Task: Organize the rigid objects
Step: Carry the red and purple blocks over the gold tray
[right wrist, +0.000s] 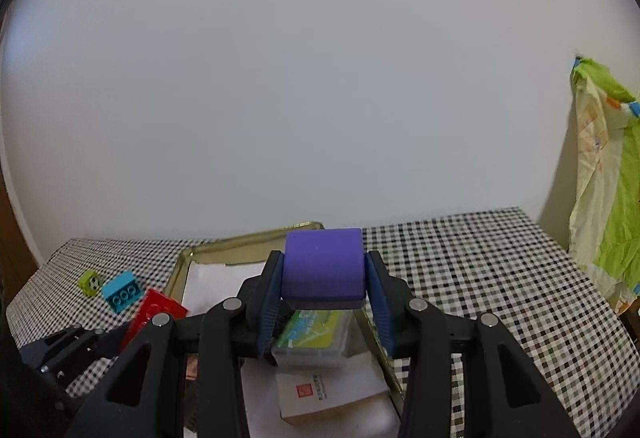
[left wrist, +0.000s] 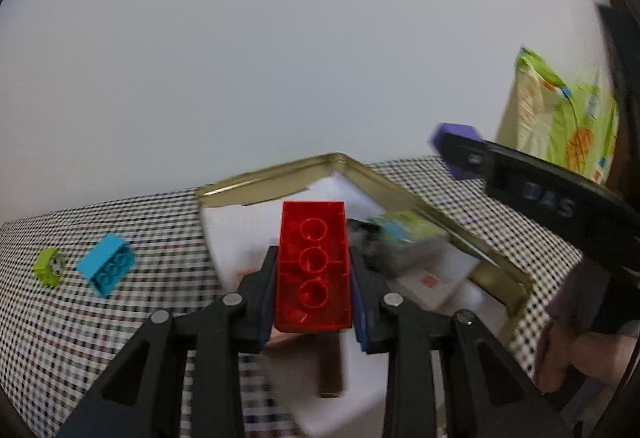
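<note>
Plain pale wall above, black-and-white checked tablecloth (right wrist: 460,278) below, with a shallow gold metal tray (left wrist: 360,168) at lower centre of both views. Inside the tray: white paper lining, a small clear plastic case with a green label (right wrist: 316,334) and a white card box with a red stamp (right wrist: 320,394).

Left gripper (left wrist: 314,278), low centre of the left view, clamped on the long sides of a translucent red plastic building brick (left wrist: 314,266), hollow underside toward the camera, held above the tray. Right gripper (right wrist: 324,294) clamped on the flat sides of a matte purple rounded cube (right wrist: 322,264), likewise carried over the tray.

On the cloth at lower left, well clear of the tray: a cyan plastic brick (right wrist: 122,290), just beside it a small lime-green cube with a dark pattern (right wrist: 90,282). At the right edge, a green and yellow printed bag (right wrist: 608,174).

Probably light, stiff and smooth-walled, both pieces; best pinched across parallel flat faces near mid-length, as here. Some risk of the glossy red brick slipping or pivoting in the pads.
</note>
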Available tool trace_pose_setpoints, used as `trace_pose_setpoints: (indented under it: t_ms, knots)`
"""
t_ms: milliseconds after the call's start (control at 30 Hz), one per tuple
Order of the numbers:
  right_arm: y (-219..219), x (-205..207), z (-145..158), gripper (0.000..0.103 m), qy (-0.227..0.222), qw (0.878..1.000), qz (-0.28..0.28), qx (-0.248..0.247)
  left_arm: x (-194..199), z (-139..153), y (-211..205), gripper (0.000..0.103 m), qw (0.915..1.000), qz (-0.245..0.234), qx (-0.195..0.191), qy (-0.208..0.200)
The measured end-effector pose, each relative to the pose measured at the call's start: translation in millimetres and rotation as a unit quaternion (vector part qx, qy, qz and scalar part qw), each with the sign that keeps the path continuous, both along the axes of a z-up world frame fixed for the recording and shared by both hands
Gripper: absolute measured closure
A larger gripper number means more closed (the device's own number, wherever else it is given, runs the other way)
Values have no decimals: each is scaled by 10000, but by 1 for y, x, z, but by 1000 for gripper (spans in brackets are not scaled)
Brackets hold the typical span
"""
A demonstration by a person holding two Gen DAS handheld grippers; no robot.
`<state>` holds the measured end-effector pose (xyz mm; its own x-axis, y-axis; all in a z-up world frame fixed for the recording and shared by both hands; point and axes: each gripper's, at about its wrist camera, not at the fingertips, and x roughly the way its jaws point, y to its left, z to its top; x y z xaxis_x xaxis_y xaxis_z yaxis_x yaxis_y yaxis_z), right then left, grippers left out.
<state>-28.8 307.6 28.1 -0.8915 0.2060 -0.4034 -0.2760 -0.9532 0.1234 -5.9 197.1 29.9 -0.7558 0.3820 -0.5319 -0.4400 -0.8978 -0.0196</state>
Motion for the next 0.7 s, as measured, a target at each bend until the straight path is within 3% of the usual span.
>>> trace_pose_setpoints:
  t_ms: [433,700]
  knots:
    - [7,-32,-28,59,-851,9952,481,31,-4,-15,19,73,9989,-73,-343,-300]
    - [4,-40,-35,59,-1004,9936,518,70,-6,-18,18,73,9984,-6,-401,-402]
